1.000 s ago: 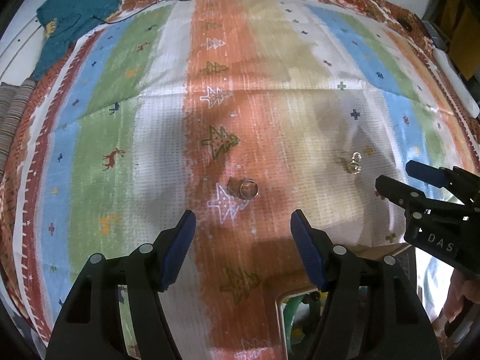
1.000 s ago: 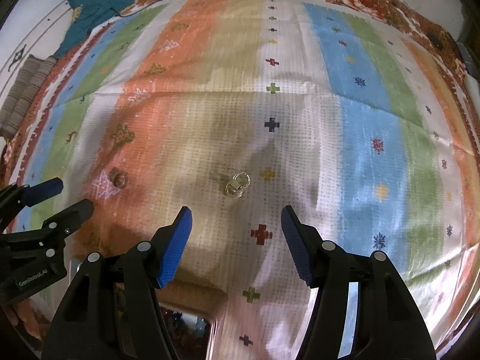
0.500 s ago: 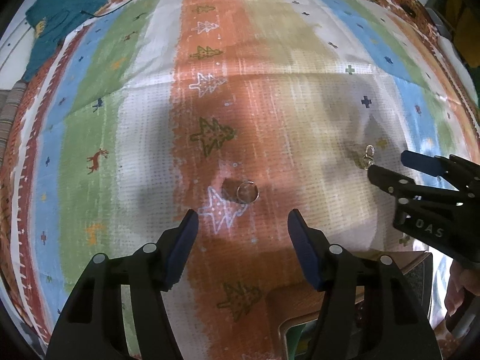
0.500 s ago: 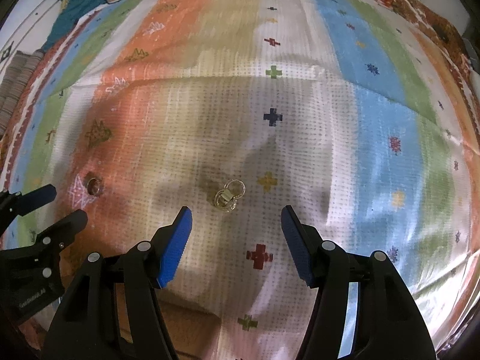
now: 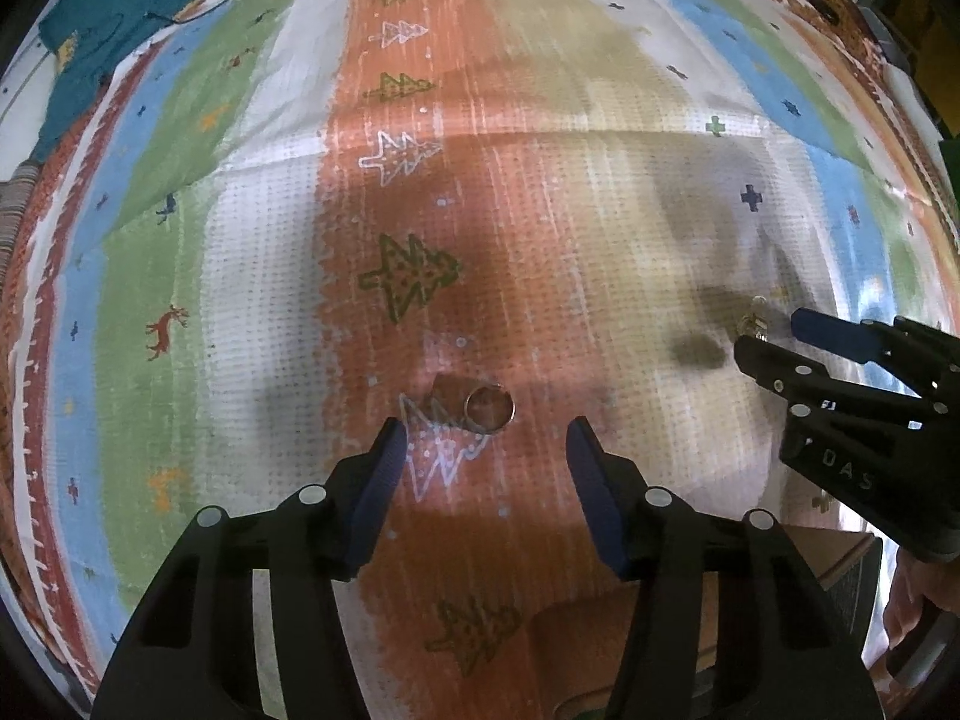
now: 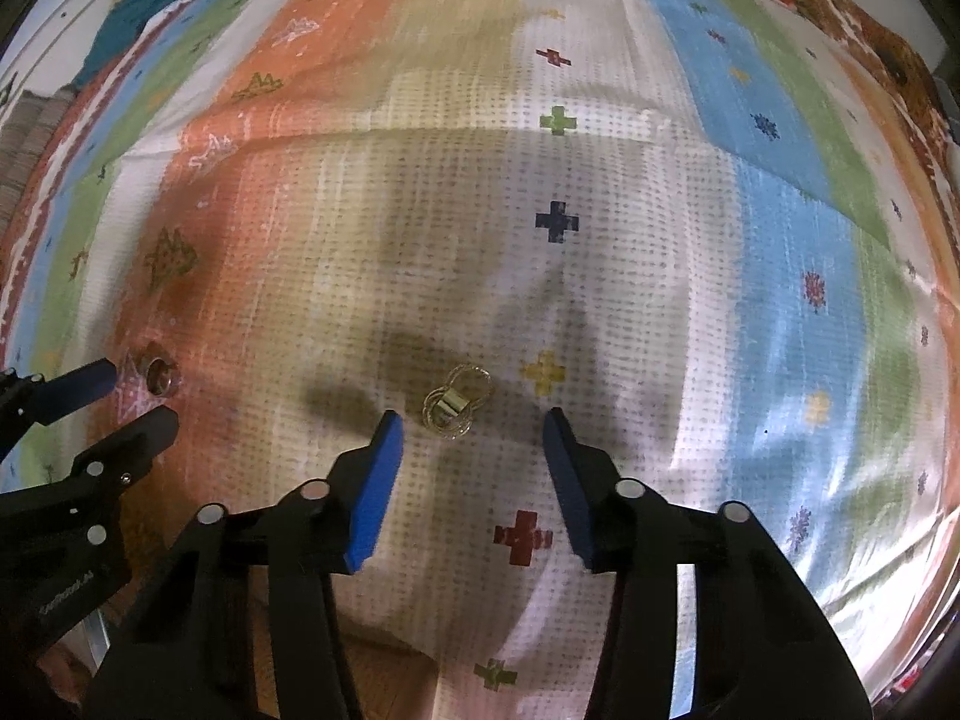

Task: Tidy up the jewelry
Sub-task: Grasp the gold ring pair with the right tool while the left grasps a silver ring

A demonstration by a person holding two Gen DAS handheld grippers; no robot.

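One plain ring point(image 5: 490, 408) and one gold wire earring point(image 6: 454, 407) lie on one striped cloth point(image 5: 540, 210). Two grippers appear: left gripper point(image 5: 483, 441), right gripper point(image 6: 468, 429). One teal garment point(image 5: 114, 30) lies at the far corner.

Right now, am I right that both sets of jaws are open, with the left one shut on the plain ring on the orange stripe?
Not quite: the left gripper holds nothing. The left wrist view shows its jaws open, with the plain ring lying free on the orange stripe just ahead of them. The right gripper is open too.

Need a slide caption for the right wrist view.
Open right gripper poised over gold ring cluster on striped cloth.
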